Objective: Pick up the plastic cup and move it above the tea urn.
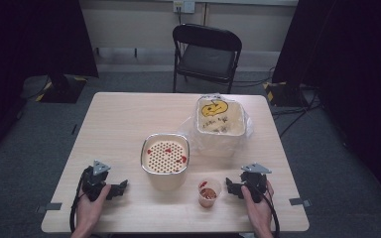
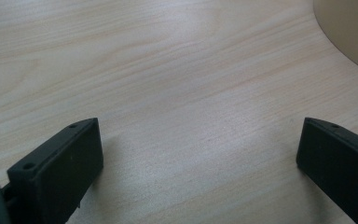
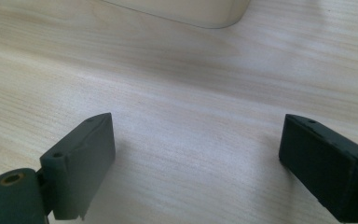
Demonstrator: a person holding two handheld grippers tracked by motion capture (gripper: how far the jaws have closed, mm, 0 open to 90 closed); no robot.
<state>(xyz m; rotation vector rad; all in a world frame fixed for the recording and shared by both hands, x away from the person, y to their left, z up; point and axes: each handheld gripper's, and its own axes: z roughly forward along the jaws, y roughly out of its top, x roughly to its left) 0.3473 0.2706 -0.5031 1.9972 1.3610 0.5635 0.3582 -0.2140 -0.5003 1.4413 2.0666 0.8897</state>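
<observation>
A square cream container (image 1: 164, 155) with a perforated insert and red bits on it stands at the table's middle front. Behind it to the right sits a taller cream bin (image 1: 221, 120) lined with a clear bag, with a yellow peel and scraps inside. A small clear cup (image 1: 209, 191) with red-brown bits stands near the front edge. My left gripper (image 1: 123, 187) rests on the table at front left, open, nothing between its jaws. My right gripper (image 1: 229, 187) lies at front right beside the cup, open and empty. Bare wood lies between the jaws of the left gripper (image 2: 200, 149) and the right gripper (image 3: 196, 144).
The wooden table (image 1: 119, 119) has tape marks at its front corners. A black folding chair (image 1: 207, 54) stands behind the far edge. Black curtains hang at both sides, with cables on the grey floor. A cream container's edge (image 2: 349, 32) shows top right in the left gripper view.
</observation>
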